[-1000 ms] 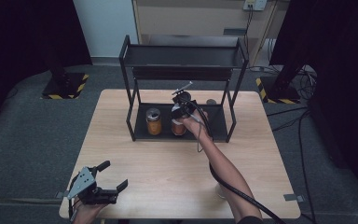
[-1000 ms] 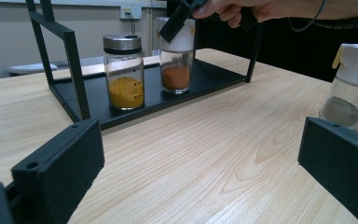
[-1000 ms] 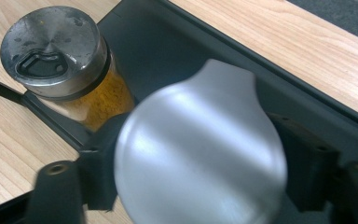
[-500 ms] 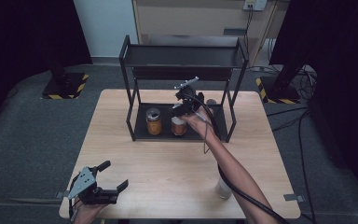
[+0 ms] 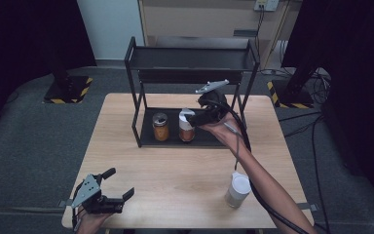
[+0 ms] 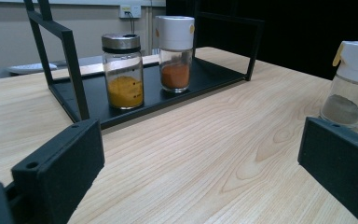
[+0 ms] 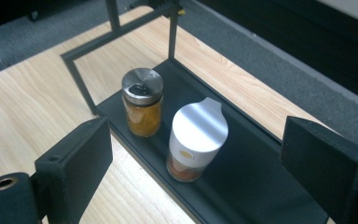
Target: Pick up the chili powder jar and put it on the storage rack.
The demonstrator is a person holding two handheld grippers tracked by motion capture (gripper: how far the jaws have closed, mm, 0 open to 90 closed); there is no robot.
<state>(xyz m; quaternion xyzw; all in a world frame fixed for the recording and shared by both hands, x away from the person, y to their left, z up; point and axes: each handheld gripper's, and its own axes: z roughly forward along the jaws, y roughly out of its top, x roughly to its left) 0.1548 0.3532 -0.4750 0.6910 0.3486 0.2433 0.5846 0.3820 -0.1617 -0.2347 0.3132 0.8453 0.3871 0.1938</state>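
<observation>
1. A white-capped jar [image 7: 196, 140] with orange powder stands upright on the bottom shelf of the black rack [image 5: 195, 139].
2. Just beside it on the same shelf stands a silver-lidded jar [image 7: 142, 102] with yellow powder. The two are close but not touching.
3. The right gripper [image 5: 197, 117] is above the white-capped jar. Its jaws are spread wide and hold nothing.
4. A second white-capped jar [image 5: 237, 190] with grey powder stands on the wooden table [image 5: 175, 170], well apart from the rack.
5. The left gripper [image 5: 119, 187] rests at the near left corner of the table, its jaws wide apart and empty.
</observation>
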